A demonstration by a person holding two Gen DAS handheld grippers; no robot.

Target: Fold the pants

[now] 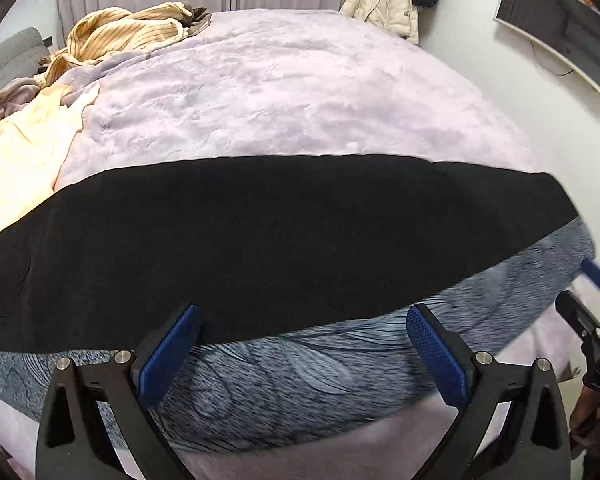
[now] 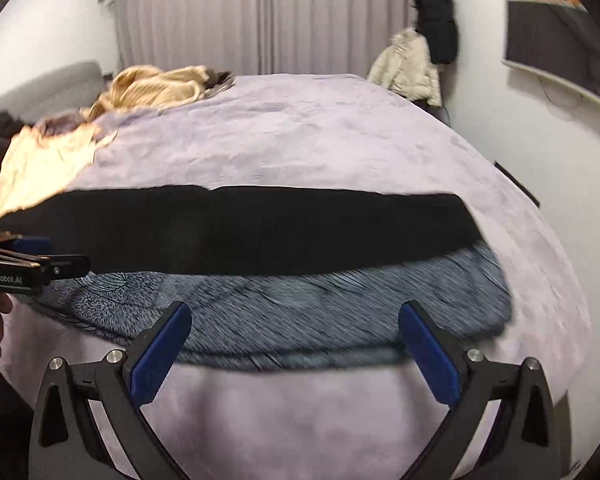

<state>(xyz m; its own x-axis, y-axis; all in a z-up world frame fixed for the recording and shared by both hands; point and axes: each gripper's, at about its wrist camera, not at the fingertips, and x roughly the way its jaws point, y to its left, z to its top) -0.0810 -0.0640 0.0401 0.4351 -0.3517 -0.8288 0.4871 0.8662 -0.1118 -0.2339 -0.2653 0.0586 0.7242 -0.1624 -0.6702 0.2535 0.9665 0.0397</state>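
A lilac plush blanket (image 1: 300, 92) covers the bed and fills most of both views. Across its near part the pants (image 1: 260, 240) lie flat as a long band running left to right: black cloth on the far side, with a grey-blue fuzzy lining (image 1: 260, 392) showing along the near edge. At the far left lie a striped tan garment (image 1: 128, 32) and a pale cream cloth (image 1: 16, 152). A cream jacket (image 1: 388, 4) hangs at the far right corner, and a monitor (image 1: 560, 28) is mounted on the right wall. The left gripper (image 1: 302, 350) hovers over the lining with its jaws spread wide and holding nothing; the right gripper (image 2: 296, 344) is likewise spread and unloaded, just near of the lining's edge.
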